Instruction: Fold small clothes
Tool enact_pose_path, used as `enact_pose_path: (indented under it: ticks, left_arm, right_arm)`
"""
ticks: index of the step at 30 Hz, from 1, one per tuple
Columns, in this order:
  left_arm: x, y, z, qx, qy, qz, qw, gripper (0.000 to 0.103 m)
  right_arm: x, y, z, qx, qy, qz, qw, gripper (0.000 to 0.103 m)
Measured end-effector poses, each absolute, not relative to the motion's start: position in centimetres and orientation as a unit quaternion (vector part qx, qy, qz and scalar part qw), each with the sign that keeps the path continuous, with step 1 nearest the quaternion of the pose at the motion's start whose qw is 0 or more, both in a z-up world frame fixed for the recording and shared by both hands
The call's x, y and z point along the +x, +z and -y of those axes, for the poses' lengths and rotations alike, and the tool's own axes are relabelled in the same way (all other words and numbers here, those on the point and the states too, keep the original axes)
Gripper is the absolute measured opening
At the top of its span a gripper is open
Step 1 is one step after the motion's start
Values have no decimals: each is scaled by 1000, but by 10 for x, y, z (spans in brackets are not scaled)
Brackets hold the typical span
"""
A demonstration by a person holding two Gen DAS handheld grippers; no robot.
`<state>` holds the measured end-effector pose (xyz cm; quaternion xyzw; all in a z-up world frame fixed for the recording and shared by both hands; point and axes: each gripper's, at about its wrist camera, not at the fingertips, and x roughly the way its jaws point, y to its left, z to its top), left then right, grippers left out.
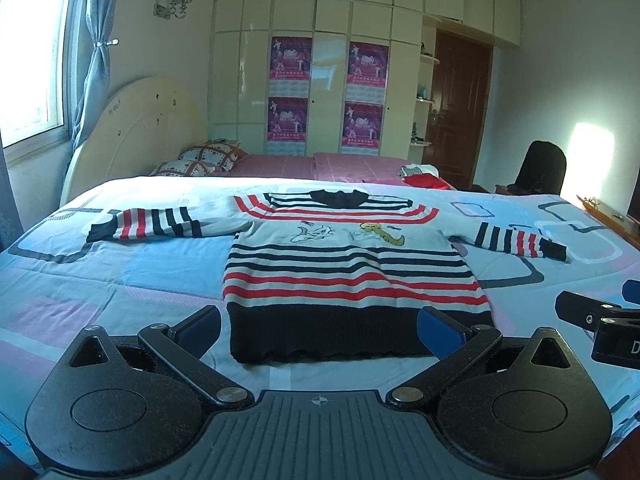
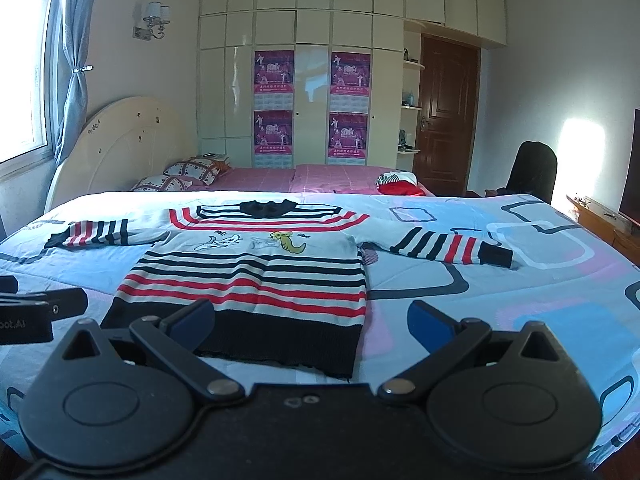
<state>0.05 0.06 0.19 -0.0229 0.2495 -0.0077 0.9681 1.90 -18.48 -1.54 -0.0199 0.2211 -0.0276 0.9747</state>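
Lying flat and face up on the bed (image 1: pixel 120 280), the striped sweater (image 1: pixel 344 276) had both sleeves spread left and right, its dark hem nearest. Being knit, it looked soft, light and floppy, likely to sag unless pinched at a cuff or hem corner. The left hand-held gripper (image 1: pixel 320 328) hovered wide over the hem, empty; the right hand-held gripper (image 2: pixel 312 322) hung wide too, holding nothing.
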Motion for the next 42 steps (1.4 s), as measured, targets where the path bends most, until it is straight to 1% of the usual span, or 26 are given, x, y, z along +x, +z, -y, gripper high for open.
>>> enact_pose_path:
  ticks: [42]
  left_arm:
    - [4, -2, -7, -24, -1, -251, 968, 103]
  right_arm:
    - [19, -15, 178, -24, -26, -219, 975, 103]
